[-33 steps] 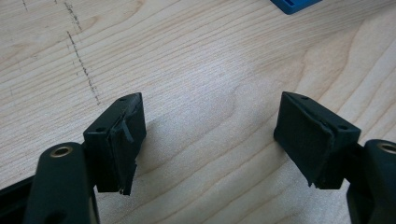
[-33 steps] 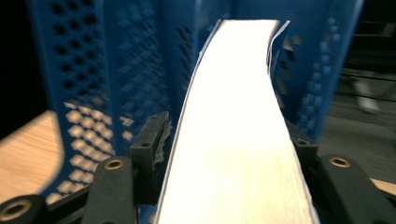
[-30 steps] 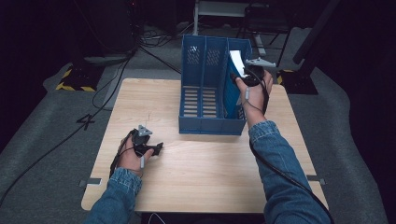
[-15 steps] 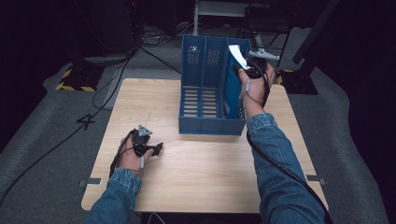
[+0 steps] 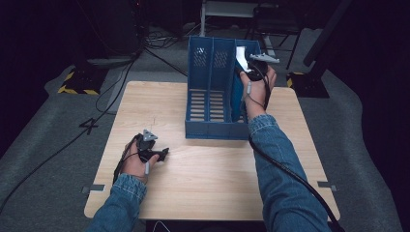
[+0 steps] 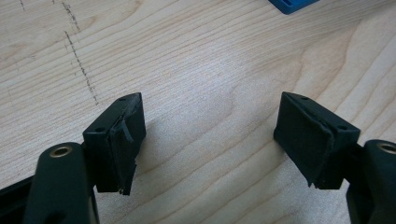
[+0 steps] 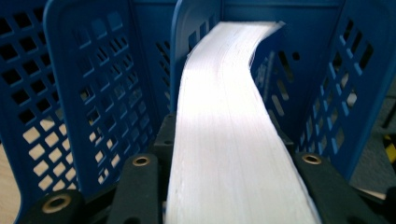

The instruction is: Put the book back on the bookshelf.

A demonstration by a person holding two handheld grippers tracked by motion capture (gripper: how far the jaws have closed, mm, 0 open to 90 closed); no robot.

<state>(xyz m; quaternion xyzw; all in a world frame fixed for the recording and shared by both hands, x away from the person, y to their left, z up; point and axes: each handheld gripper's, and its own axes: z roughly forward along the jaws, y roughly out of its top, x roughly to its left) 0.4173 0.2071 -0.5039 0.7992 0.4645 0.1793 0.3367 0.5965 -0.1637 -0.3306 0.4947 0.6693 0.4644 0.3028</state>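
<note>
My right claw (image 7: 224, 196) is clamped on the edge of a thick paper stack (image 7: 229, 121), which arches ahead of it into the blue file rack (image 7: 93, 93), heavy, floppy, best pinched mid-edge.

The file rack (image 5: 215, 104) is a solid mid-blue — its upper walls pierced with a grid of small square holes, its lower walls and floor cut with long slots that show pale wood through them. Inside the rack's right-hand compartment the stack of paper (image 7: 233, 140) is plain white, its edge finely lined by the sheets. The table (image 5: 203, 193) under the rack is light blond wood with wavy grain and a faint dotted pencil line. Both the left gripper (image 5: 162, 154) and the right gripper (image 5: 249, 67) are black, each topped with a grey plate; brass-coloured rivets show on the arms. The sleeves (image 5: 285, 183) are blue denim — the floor around the table grey.
</note>
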